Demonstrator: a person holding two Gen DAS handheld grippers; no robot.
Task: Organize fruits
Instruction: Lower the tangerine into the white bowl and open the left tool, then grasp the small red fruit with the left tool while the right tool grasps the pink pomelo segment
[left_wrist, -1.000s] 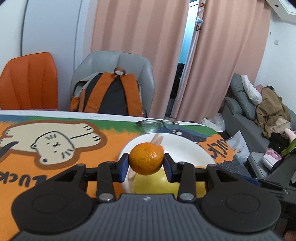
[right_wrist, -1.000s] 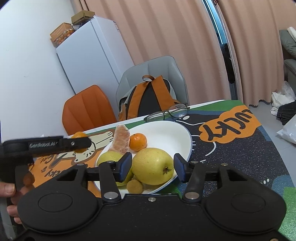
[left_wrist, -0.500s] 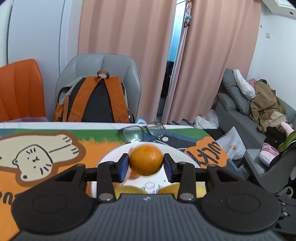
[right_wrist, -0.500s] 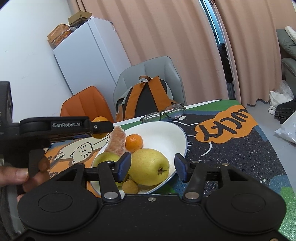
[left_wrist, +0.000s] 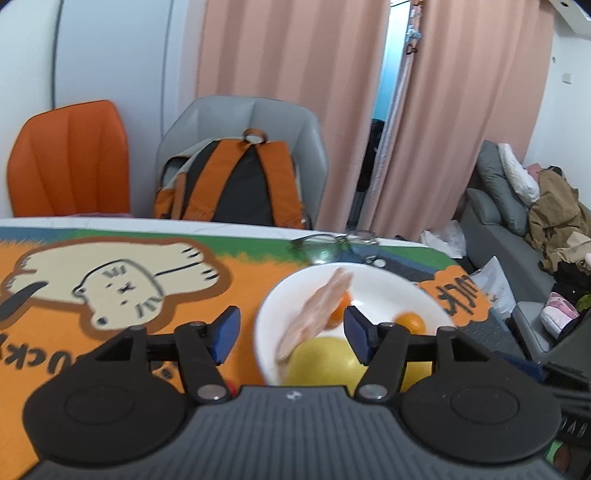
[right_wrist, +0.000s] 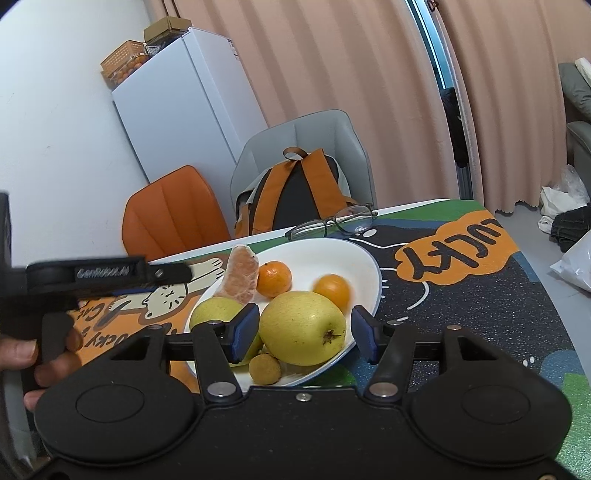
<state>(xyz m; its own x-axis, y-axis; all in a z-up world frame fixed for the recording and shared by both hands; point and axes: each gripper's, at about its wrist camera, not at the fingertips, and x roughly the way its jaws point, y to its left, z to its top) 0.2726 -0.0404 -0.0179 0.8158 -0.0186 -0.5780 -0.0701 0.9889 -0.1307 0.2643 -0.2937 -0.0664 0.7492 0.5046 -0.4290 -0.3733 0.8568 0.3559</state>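
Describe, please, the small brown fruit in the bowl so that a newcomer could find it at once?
Start at the white bowl on the colourful table mat, then find the big yellow apple at its near side. The small brown fruit sits against the near rim, just below and left of that apple. It is the smallest piece there, dull tan and round, unlike the bright tangerines behind.
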